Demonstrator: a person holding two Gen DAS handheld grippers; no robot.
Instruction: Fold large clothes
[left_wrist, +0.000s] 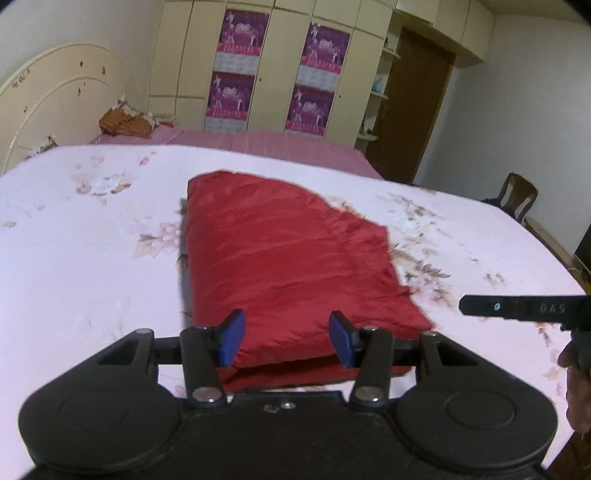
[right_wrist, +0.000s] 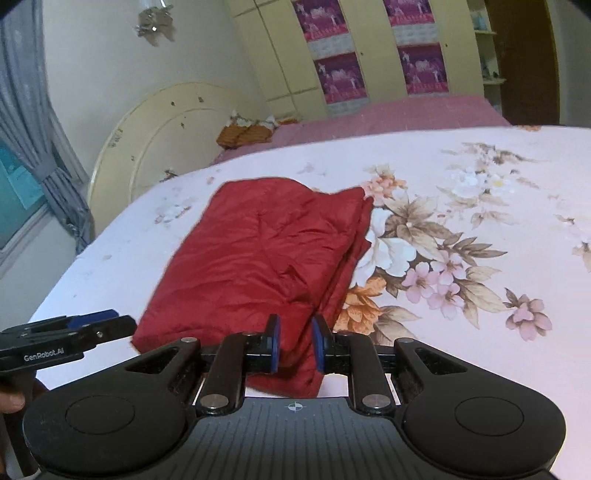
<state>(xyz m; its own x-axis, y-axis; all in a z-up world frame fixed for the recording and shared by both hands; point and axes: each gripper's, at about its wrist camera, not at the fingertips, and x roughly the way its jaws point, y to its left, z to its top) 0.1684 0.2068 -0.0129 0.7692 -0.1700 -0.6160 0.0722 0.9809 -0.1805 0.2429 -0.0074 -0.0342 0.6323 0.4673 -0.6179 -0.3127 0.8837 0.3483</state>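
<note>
A shiny red quilted garment (left_wrist: 291, 266), folded into a thick rectangular bundle, lay on the bed's pale pink sheet printed with pink, white and brown flowers (left_wrist: 92, 258). Its layered edges stacked along the side nearer the large flower print (right_wrist: 402, 251).

The left gripper (left_wrist: 287, 338), black with blue pads, hung over the near edge of the bundle with its jaws released and standing well apart; the red cloth showed between them, but the pads did not press on it. The right gripper (right_wrist: 295, 343) hung over the near corner of the bundle with its blue pads set close together, a narrow gap remaining; whether they pinched any cloth could not be told.

In the left wrist view the black side of the other tool bore the letters "DAS" (left_wrist: 552, 308). In the right wrist view the other tool read "GenRobot.AI" (right_wrist: 48, 357).

Cream wardrobe doors (left_wrist: 280, 70) behind the bed carried purple posters (left_wrist: 243, 37) whose print was too blurred to read.
</note>
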